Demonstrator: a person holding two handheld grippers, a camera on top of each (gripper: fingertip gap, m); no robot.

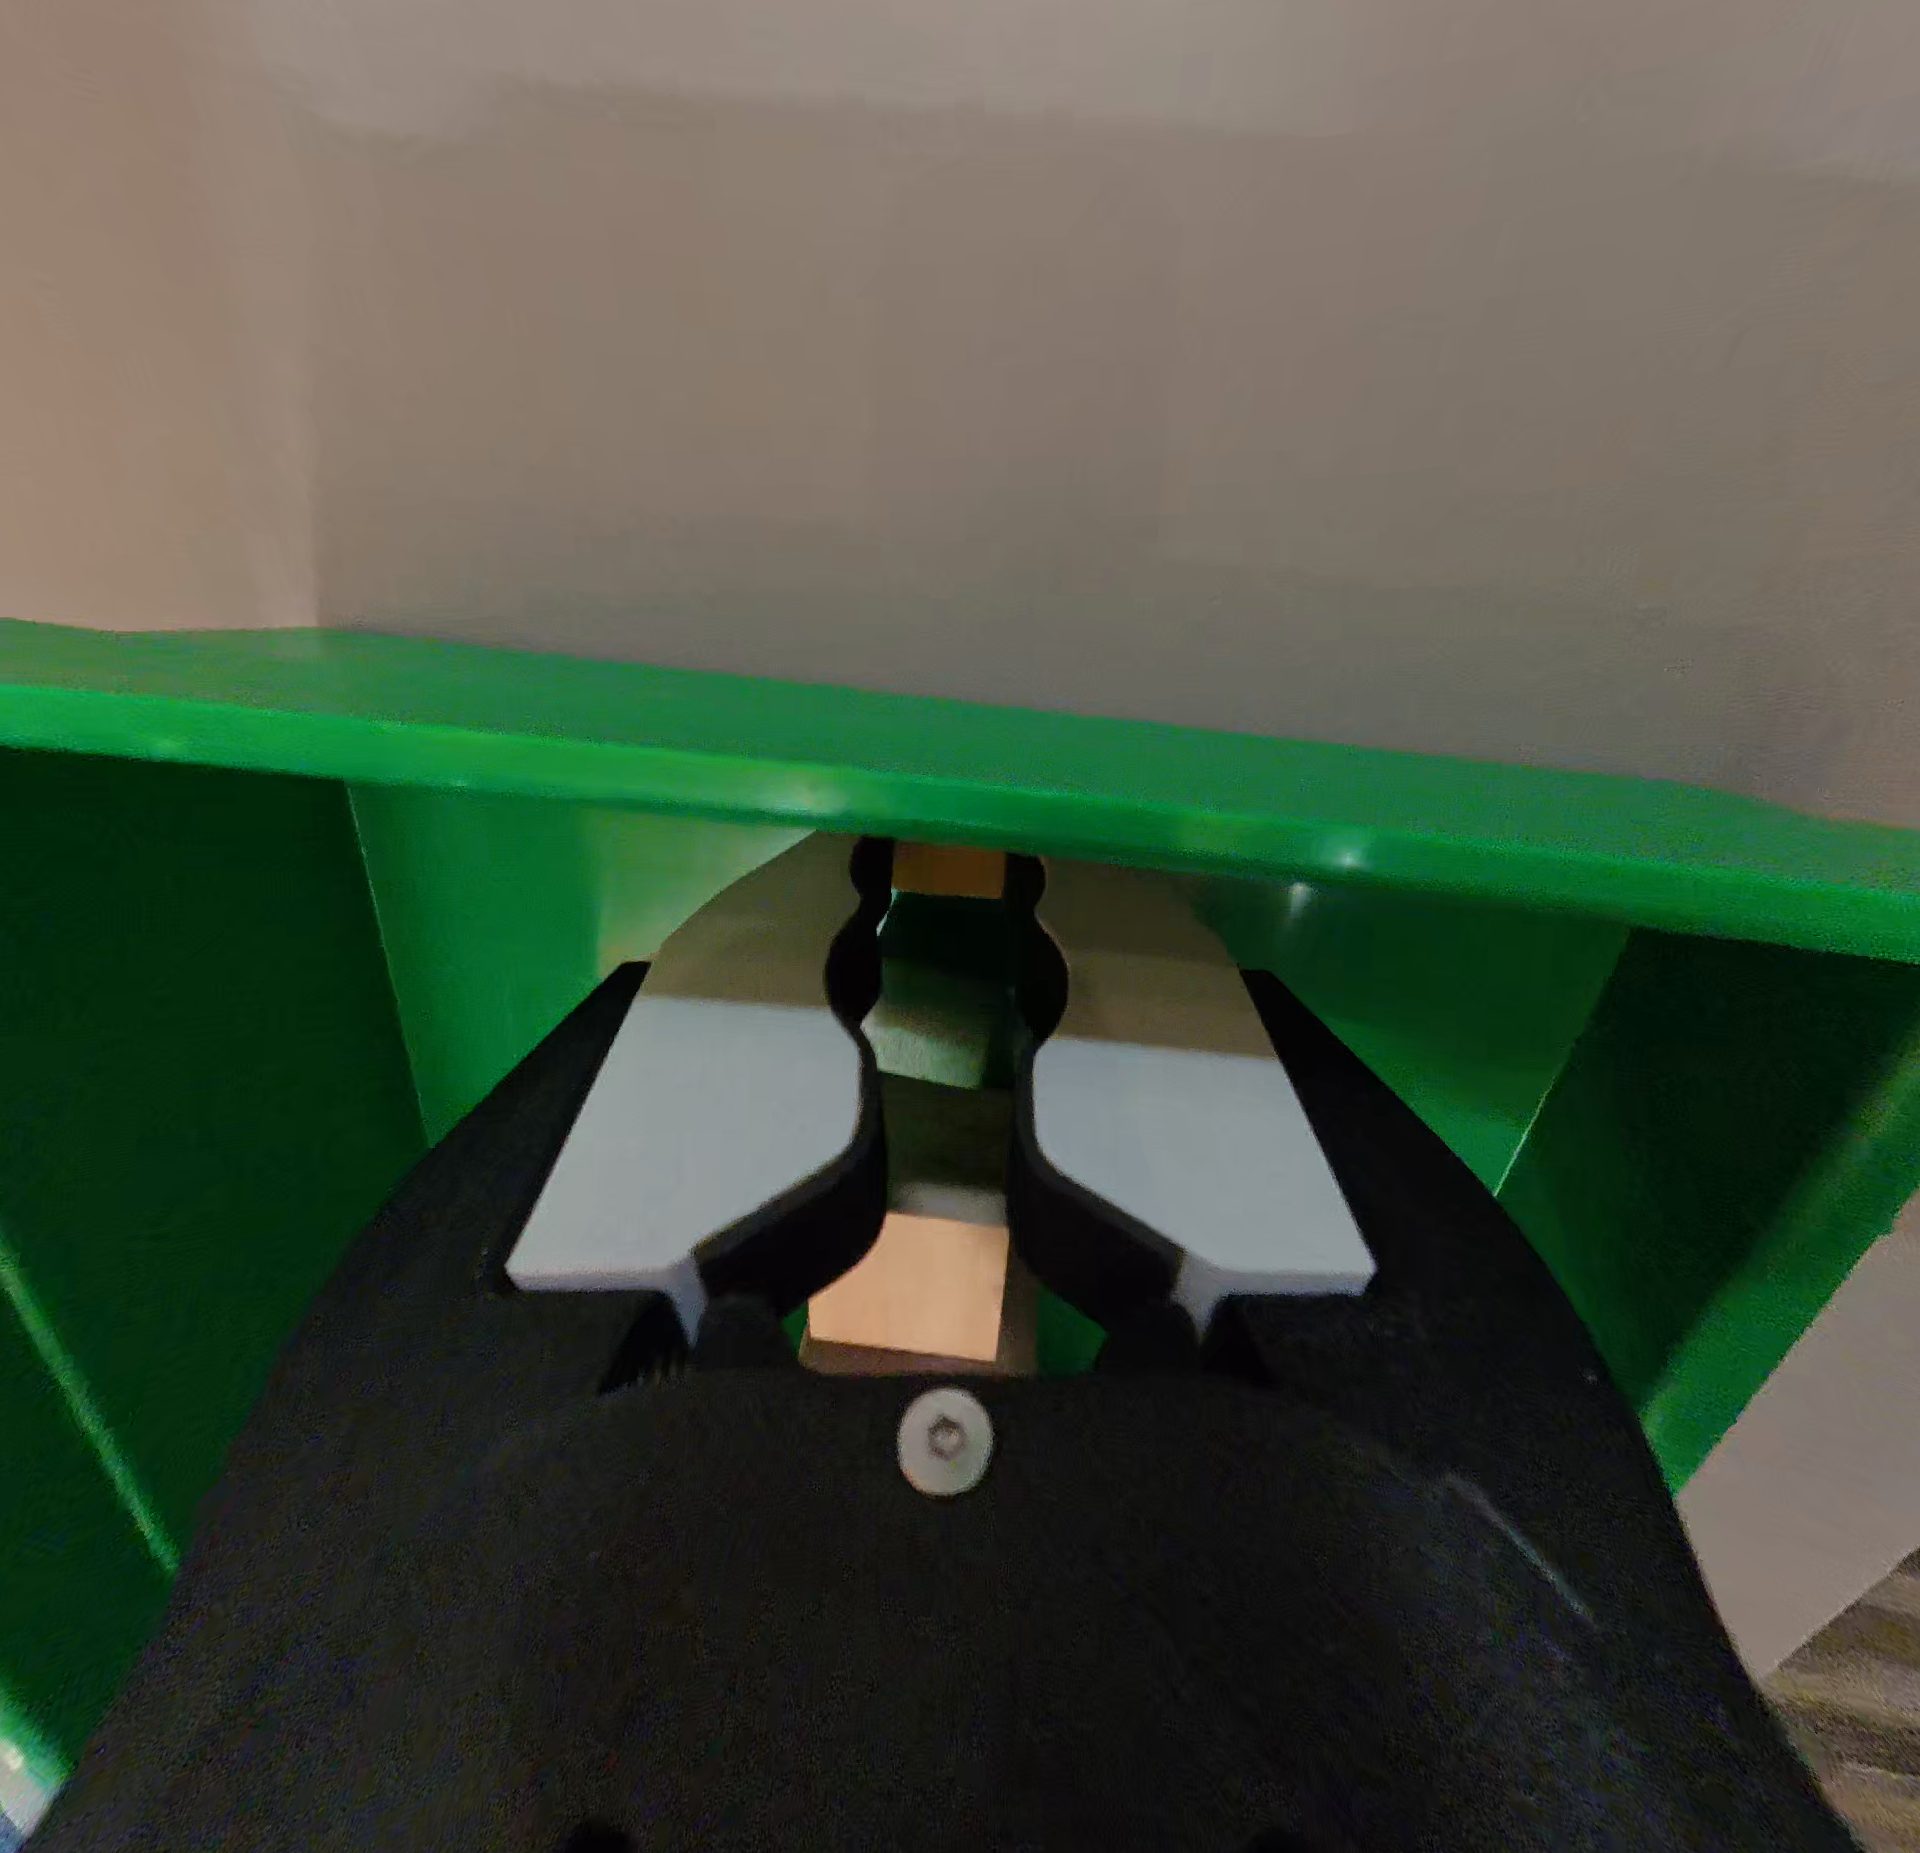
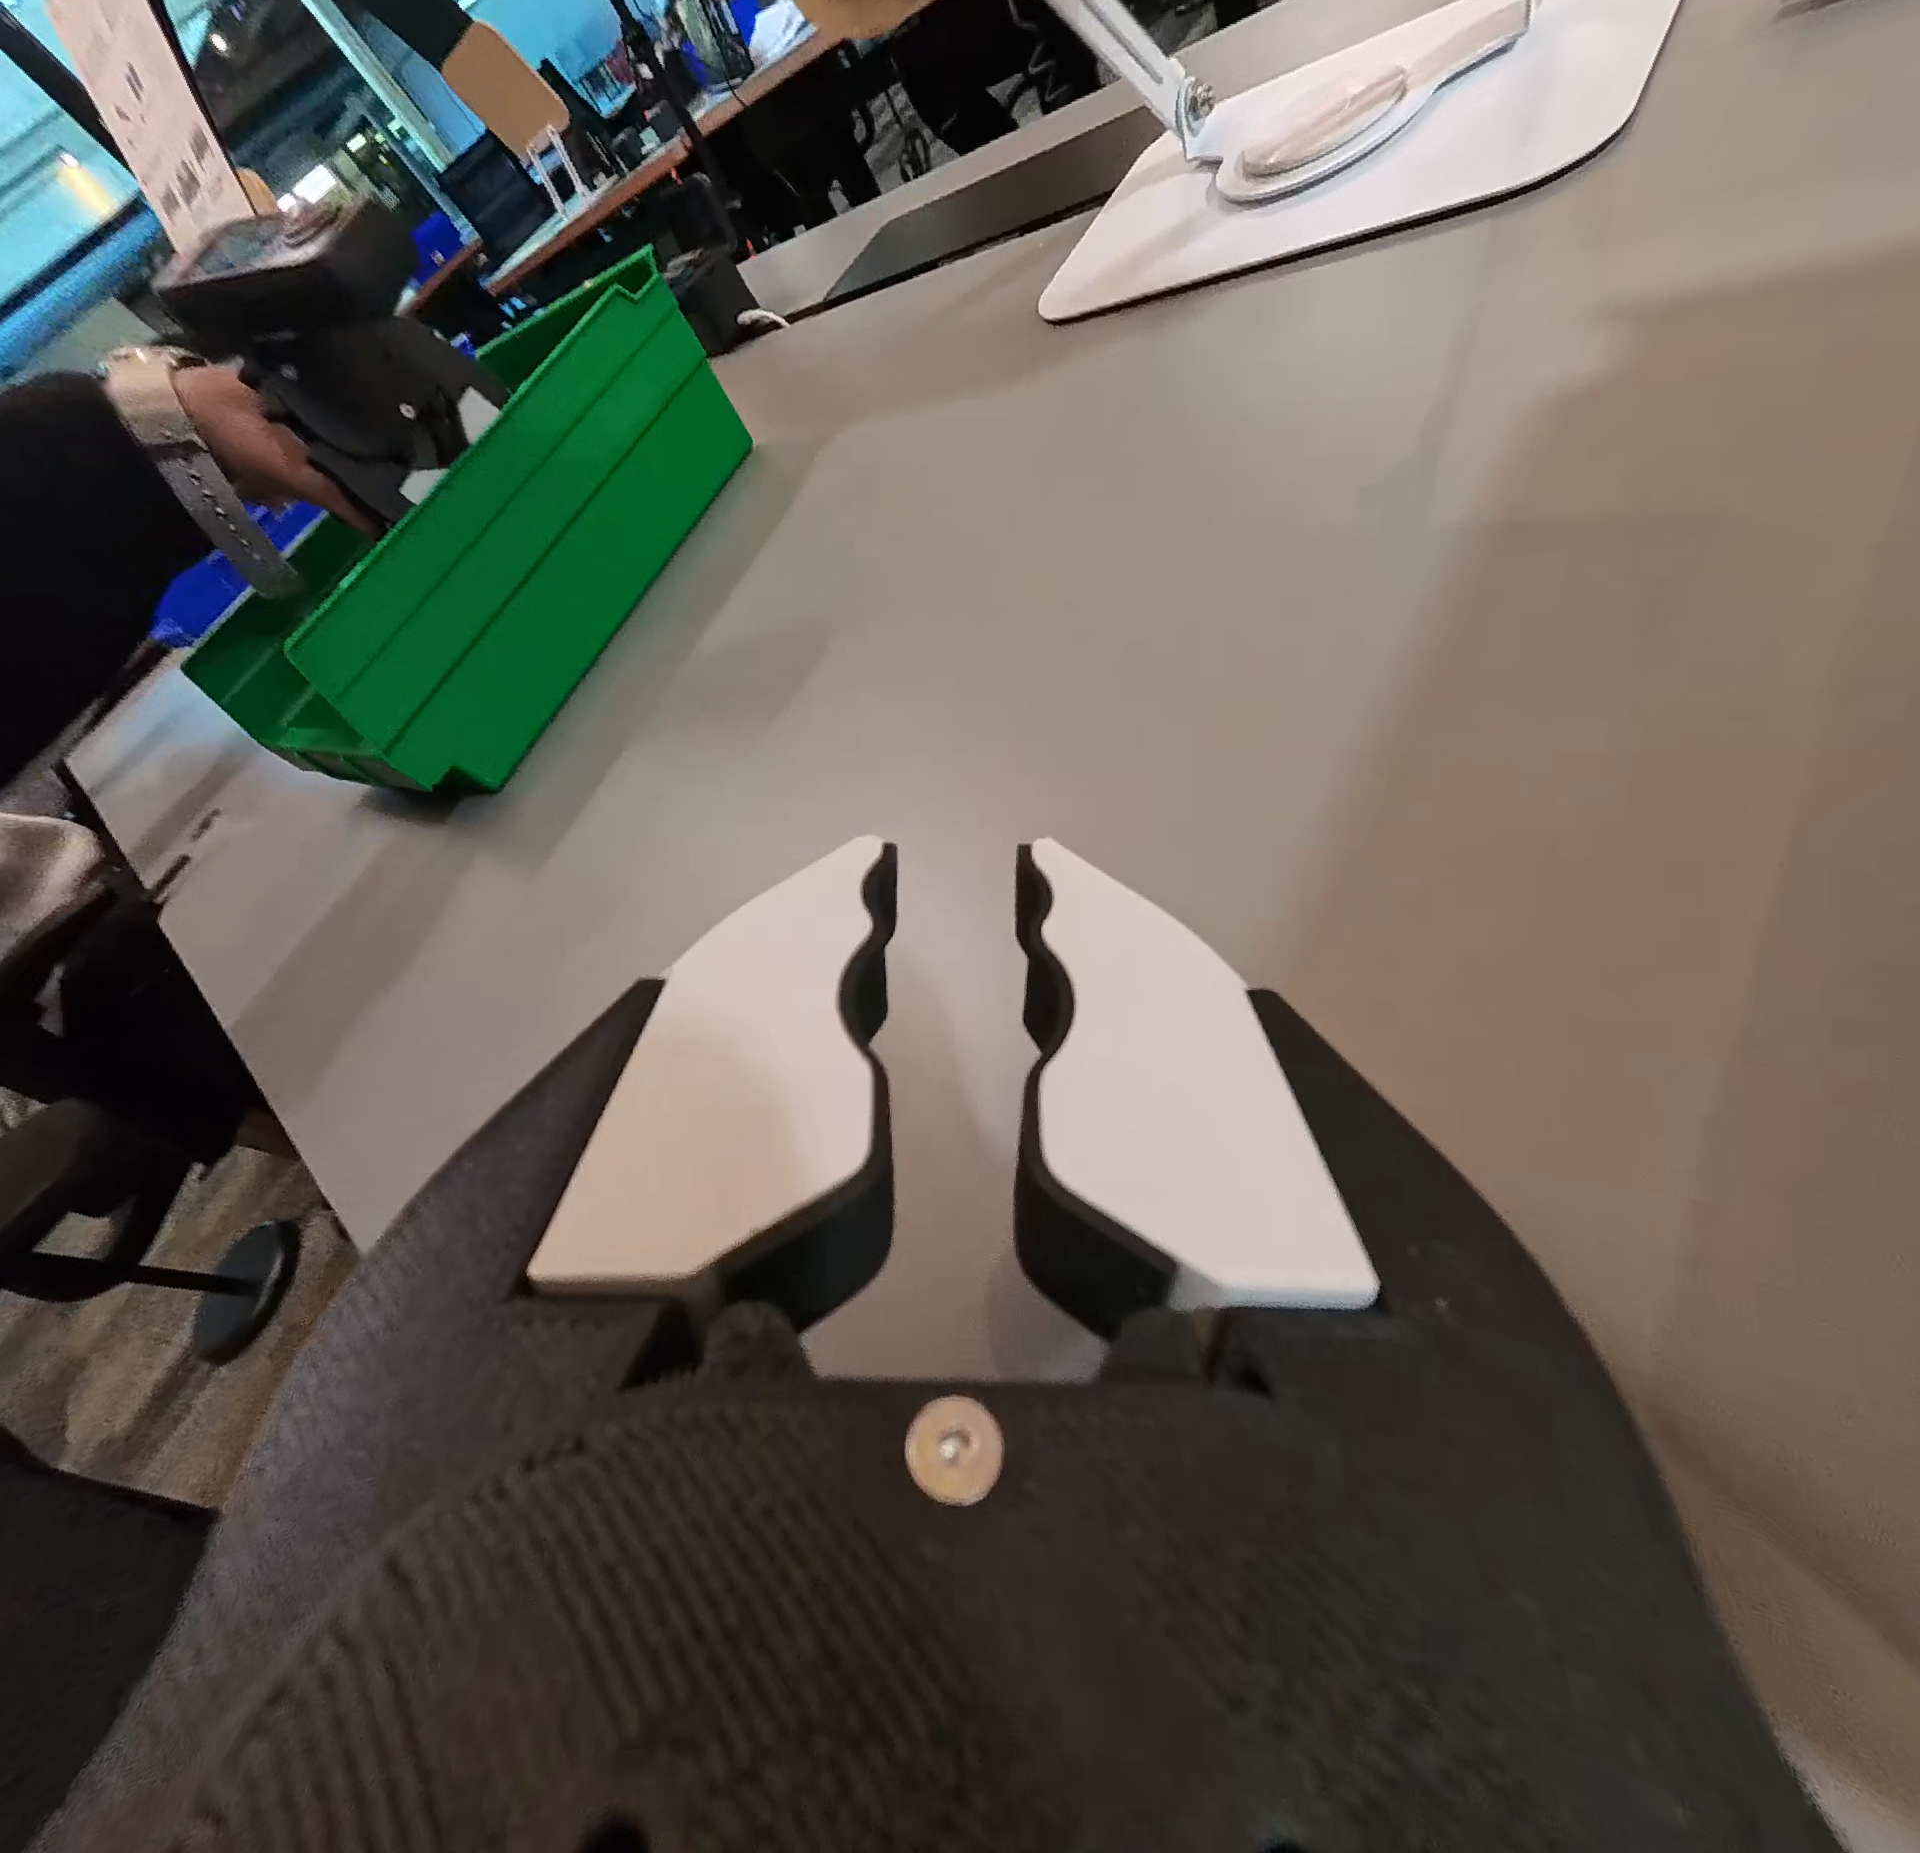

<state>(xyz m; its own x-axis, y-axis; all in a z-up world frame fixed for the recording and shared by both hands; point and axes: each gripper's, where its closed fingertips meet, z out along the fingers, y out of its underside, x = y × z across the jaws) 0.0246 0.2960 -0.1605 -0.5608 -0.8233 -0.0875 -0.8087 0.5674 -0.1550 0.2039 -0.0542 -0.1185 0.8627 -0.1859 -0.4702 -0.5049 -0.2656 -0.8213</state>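
Green bin (image 1: 935,764): glossy smooth plastic; block (image 1: 914,1294) btwn fingers (image 1: 717,1107): pale matt wood; worktop (image 2: 1143,608): matt grey, smooth; right gripper (image 2: 956,868) body: ribbed black plastic.

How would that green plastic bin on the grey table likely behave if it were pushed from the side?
The green bin looks rigid: its ribbed walls run straight, so it probably would not flex. On the smooth grey table its flat base would likely slide rather than tip, being long and low. The left gripper, reaching inside and shut on a wooden block, might hinder any shove.
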